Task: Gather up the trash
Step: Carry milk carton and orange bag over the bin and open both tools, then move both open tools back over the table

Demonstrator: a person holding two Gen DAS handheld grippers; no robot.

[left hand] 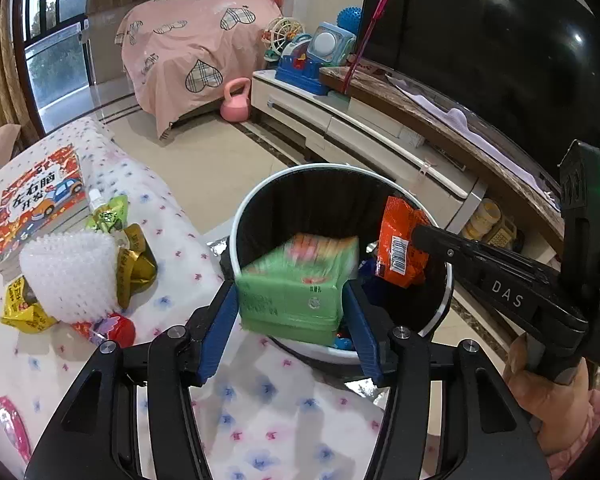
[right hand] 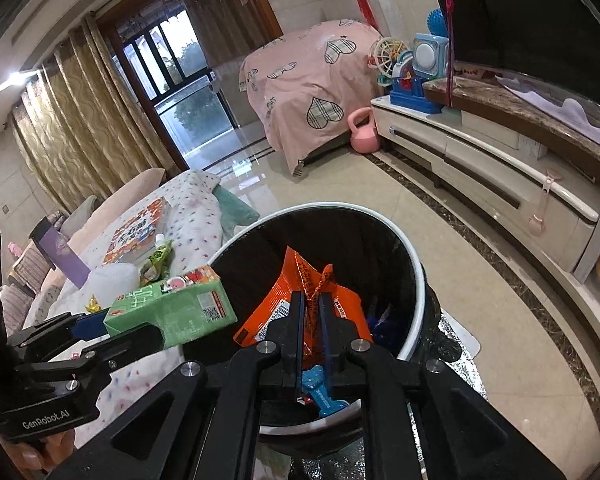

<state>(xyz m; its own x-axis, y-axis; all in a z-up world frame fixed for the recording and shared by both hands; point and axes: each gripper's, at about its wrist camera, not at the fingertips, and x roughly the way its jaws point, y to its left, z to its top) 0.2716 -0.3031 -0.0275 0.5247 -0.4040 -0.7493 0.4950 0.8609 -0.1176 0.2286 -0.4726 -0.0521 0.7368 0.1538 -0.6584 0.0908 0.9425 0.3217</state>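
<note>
My left gripper [left hand: 292,300] is shut on a green drink carton [left hand: 296,284] and holds it over the near rim of the black trash bin [left hand: 300,172]. The carton [right hand: 172,308] and the left gripper [right hand: 96,324] also show at the left of the right wrist view. My right gripper [right hand: 311,304] is shut on an orange snack wrapper [right hand: 296,296] above the bin [right hand: 418,280]. In the left view that wrapper [left hand: 400,248] hangs over the bin's right side from the right gripper [left hand: 420,236]. More trash lies in the bin, including a blue piece [right hand: 320,392].
A table with a dotted cloth [left hand: 260,400] holds a white foam net [left hand: 68,272], gold and yellow wrappers [left hand: 134,268], a green pouch [left hand: 108,216], a red wrapper [left hand: 112,328] and a picture book [left hand: 40,204]. A TV cabinet [left hand: 360,128], a pink kettlebell [left hand: 236,100] and tiled floor lie beyond.
</note>
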